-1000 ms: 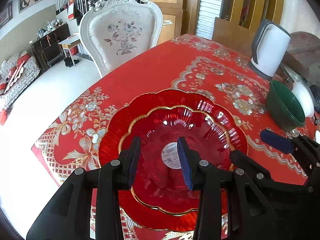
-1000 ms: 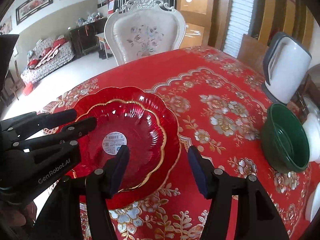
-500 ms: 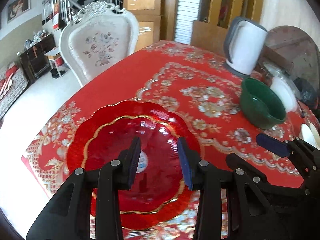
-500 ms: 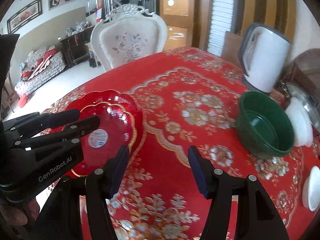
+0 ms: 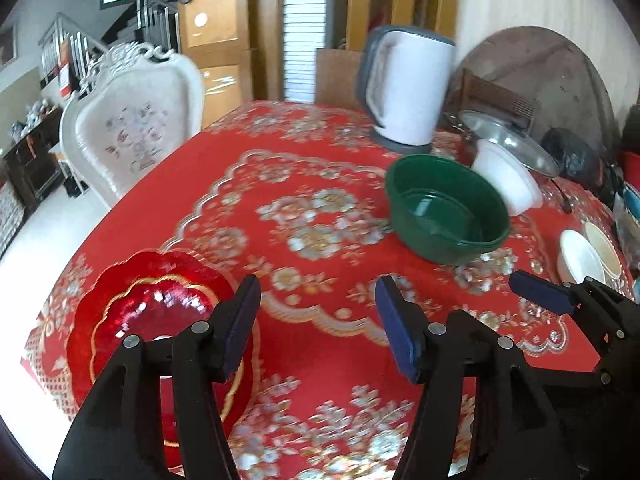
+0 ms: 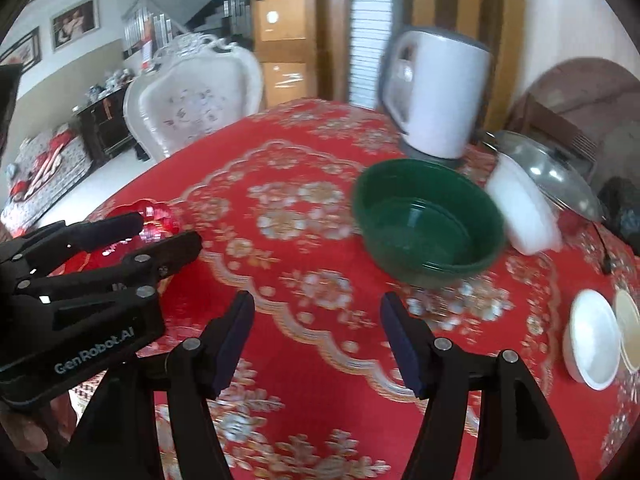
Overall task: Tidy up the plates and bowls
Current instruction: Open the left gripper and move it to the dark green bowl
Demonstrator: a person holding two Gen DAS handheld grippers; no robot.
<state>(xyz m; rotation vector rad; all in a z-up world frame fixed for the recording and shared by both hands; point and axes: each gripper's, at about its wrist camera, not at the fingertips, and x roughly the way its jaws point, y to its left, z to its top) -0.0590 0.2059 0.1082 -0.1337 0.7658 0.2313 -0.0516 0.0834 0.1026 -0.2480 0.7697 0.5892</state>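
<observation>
Two stacked red scalloped glass plates (image 5: 132, 320) lie at the table's near left; in the right wrist view the plates (image 6: 154, 220) peek out behind the left gripper. Stacked green bowls (image 5: 444, 208) (image 6: 428, 220) sit right of centre. A white bowl (image 5: 508, 180) (image 6: 524, 208) lies tilted behind them. Two small bowls (image 5: 582, 260) (image 6: 596, 340) sit at the far right. My left gripper (image 5: 316, 320) is open and empty over the tablecloth, right of the plates. My right gripper (image 6: 316, 330) is open and empty, short of the green bowls.
A white electric kettle (image 5: 404, 88) (image 6: 436, 96) stands at the back. A glass pot lid (image 6: 548, 172) lies behind the white bowl. A white chair (image 5: 132, 124) stands at the table's far left side. The red floral tablecloth (image 5: 312, 216) covers the table.
Both grippers have swung right, away from the red plates toward the green bowls. My left gripper's jaws have opened wider. The plates stay on the table.
</observation>
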